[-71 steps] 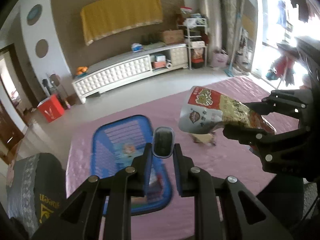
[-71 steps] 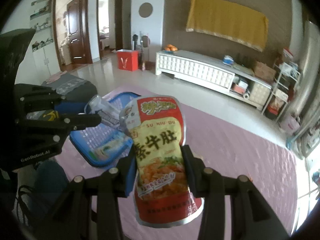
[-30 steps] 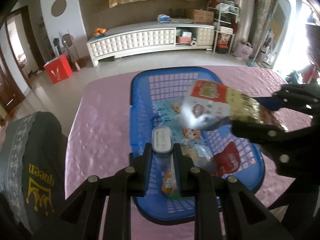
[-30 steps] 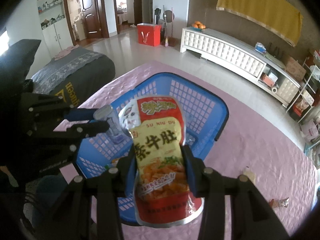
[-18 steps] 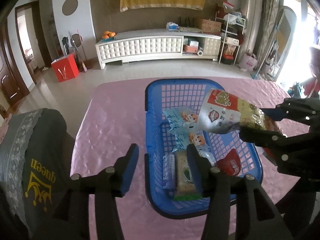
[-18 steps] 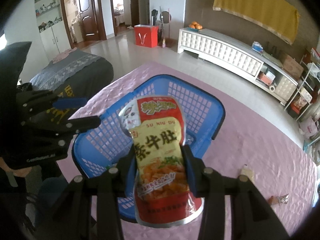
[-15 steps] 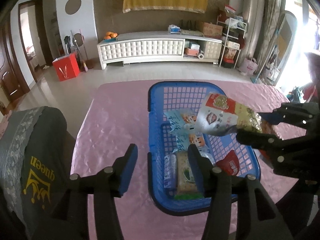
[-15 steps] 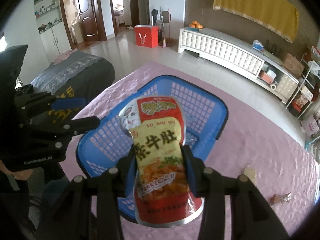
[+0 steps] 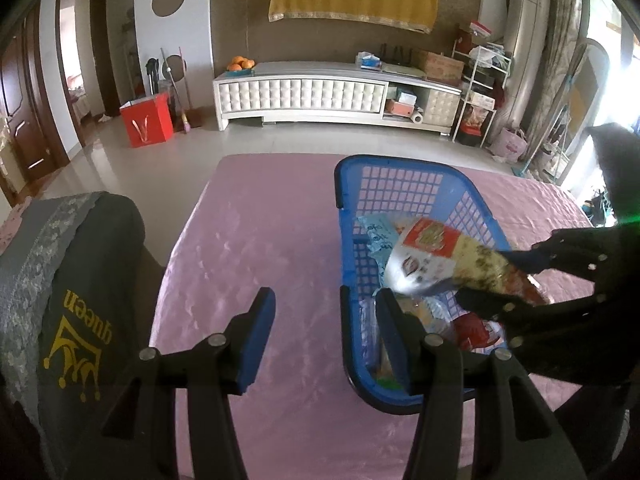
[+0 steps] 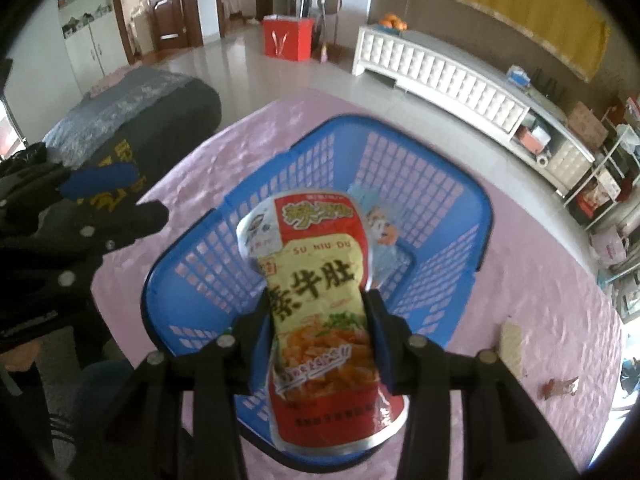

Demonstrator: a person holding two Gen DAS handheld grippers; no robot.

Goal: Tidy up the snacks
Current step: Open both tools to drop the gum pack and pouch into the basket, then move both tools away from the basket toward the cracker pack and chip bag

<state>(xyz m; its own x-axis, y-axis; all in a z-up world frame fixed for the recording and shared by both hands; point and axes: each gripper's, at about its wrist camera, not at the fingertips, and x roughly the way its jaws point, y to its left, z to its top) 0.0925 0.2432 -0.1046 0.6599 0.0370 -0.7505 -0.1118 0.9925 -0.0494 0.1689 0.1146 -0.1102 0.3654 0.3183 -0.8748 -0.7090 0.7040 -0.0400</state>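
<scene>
A red and yellow snack pouch (image 10: 320, 300) hangs over the blue plastic basket (image 10: 400, 136), with my right gripper (image 10: 320, 312) shut on its lower half. In the left wrist view the same pouch (image 9: 436, 256) juts in from the right above the basket (image 9: 400, 164). My left gripper (image 9: 324, 312) stands open with nothing held; the basket's near left corner shows behind the gap. From the right wrist view the left gripper (image 10: 132, 196) sits off the basket's left side. Several packets lie in the basket, among them a blue-white one (image 9: 374, 236) and a red one (image 9: 472, 328).
The basket stands on a table with a pink cloth (image 9: 260, 240). A chair back with a grey cover (image 9: 72, 280) is at the table's left edge. A small tan snack (image 10: 512, 344) and a dark wrapper (image 10: 560, 386) lie on the cloth right of the basket.
My left gripper opened and let go of a small clear container into the basket, then drew away to the left. The right gripper brought the pouch lower over the basket.
</scene>
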